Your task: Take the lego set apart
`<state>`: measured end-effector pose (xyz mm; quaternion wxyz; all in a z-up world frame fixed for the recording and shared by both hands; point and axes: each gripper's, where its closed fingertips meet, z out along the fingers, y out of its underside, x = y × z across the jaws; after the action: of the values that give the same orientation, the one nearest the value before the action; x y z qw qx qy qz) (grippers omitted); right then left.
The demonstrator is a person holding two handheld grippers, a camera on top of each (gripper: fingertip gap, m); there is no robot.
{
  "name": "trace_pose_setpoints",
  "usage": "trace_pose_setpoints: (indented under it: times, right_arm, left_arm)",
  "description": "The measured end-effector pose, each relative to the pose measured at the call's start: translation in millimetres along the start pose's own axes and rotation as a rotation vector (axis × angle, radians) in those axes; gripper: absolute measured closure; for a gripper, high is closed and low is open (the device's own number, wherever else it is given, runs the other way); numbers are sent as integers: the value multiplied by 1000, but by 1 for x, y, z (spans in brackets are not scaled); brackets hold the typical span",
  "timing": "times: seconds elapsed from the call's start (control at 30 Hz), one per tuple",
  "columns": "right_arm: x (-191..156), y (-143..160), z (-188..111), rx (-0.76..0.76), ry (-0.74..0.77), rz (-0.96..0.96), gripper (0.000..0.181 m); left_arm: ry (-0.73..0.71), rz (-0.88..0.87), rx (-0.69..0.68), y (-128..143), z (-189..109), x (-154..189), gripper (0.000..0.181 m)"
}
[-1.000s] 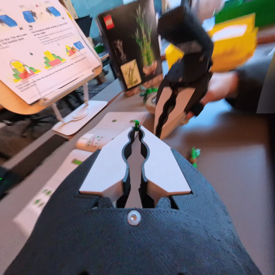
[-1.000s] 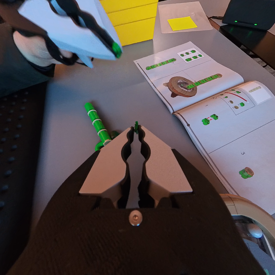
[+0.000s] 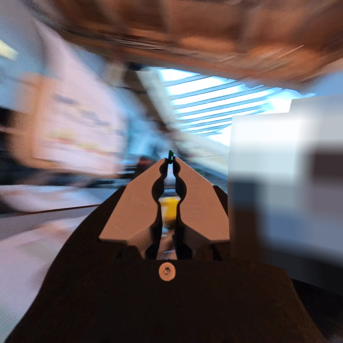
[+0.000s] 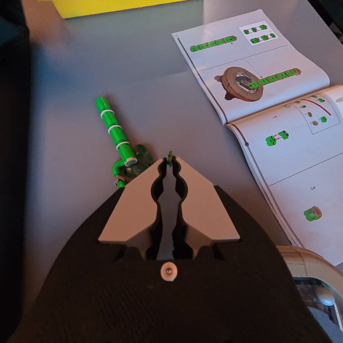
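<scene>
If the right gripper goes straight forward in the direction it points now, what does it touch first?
Probably bare grey table. The right gripper, shut on a small green piece, points between the green bamboo stalk and the open instruction booklet; the yellow box lies farther on. Depth is unclear.

stalk (image 4: 115, 130) left on table (image 4: 148, 65) | booklet (image 4: 278, 148) right

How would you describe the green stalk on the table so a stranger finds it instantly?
Start at the open instruction booklet on the grey table. Left of it lies the green stalk: a segmented rod with pale rings, the only built piece lying there.
</scene>
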<state>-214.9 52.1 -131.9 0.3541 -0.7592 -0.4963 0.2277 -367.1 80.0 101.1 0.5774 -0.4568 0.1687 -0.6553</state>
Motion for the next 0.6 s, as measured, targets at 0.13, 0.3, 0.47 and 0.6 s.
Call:
trace_pose_setpoints:
  times: [0.13,0.3,0.47,0.6]
  right_arm:
    - [-1,3,3,-24,-2,-10,176]
    - [-1,6,6,-41,1,-16,176]
    - [-1,5,5,-35,-1,-15,176]
    - [-1,7,6,-47,0,-21,176]
  left_arm:
    - [-735,672,-58,-58,-71,-50,180]
    - [-787,722,-194,-49,-79,-54,180]
    - [-557,230,-799,93,-64,-81,178]
    - [-510,86,-1141,170,-81,-83,178]
